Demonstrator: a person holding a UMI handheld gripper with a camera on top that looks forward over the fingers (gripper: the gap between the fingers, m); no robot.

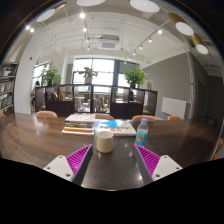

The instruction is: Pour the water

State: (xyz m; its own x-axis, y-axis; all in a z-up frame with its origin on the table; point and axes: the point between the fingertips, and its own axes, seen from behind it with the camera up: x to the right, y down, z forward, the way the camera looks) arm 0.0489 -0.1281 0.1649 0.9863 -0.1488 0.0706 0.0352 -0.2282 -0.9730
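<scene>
the two-finger gripper with purple pads (105, 158) is held wide apart, and nothing is gripped by it. a small white round cup (104, 141) is seen between the two fingers, a little ahead of the tips, with a gap left on each side. it is set upright on the long dark brown wooden table (30, 140). a clear plastic water bottle with a blue label (142, 132) is stood upright ahead of the right finger, near the cup but not touching it. flat books (78, 127) are laid on the table beyond the cup. green leafy plants (133, 77) are seen far back by the big windows.
</scene>
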